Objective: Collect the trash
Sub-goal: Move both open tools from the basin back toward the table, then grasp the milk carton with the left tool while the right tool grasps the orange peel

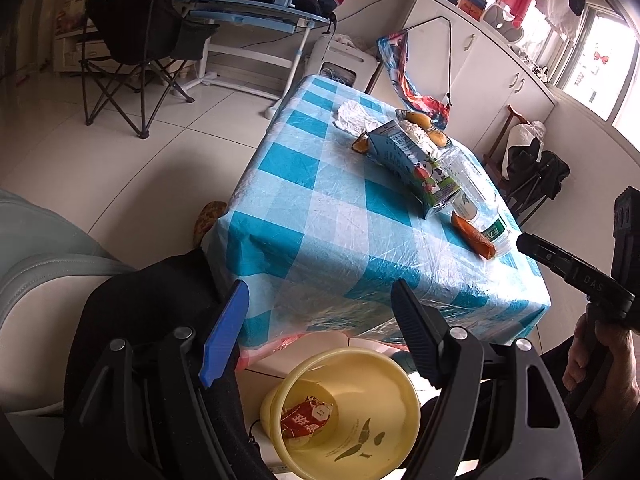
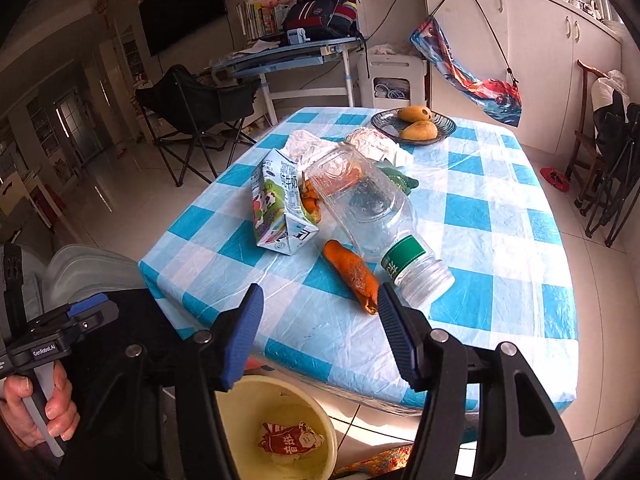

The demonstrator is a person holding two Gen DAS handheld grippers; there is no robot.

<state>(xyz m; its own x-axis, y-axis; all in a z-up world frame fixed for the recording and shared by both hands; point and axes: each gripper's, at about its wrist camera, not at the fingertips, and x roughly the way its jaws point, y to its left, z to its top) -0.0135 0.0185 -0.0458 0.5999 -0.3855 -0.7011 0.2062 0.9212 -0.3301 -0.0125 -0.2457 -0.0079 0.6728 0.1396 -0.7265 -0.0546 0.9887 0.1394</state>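
So the trash is mostly bunched up on the table (image 2: 500,240), which has a blue and white checked plastic cloth over it. Nearest the front edge there's a strip of orange peel (image 2: 354,276), and just beside it a clear plastic bottle (image 2: 372,208) lying on its side with a green label. A milk carton (image 2: 276,208) is tipped over to the left of the bottle, with more orange peel tucked between them. Behind those sit some crumpled white wrappers (image 2: 308,144), and further back a dark plate (image 2: 440,130) with two mangoes (image 2: 418,122) (probably not trash).

Down on the floor, right at the table's front edge, is a yellow bin (image 1: 396,408) with a red wrapper (image 1: 306,418) already in the bottom.

The right claw (image 2: 320,332) hangs over the table's front edge near the peel, jaws apart with nothing between them. The left claw (image 1: 316,332) is above the bin, also spread wide and empty.

Room-wise: pale tiled floor, a black folding chair (image 2: 196,108), a blue desk (image 2: 292,56) with a backpack (image 2: 320,12) on it, white cabinets (image 2: 540,48) along the right wall and a dark TV (image 2: 184,4) on the far wall.
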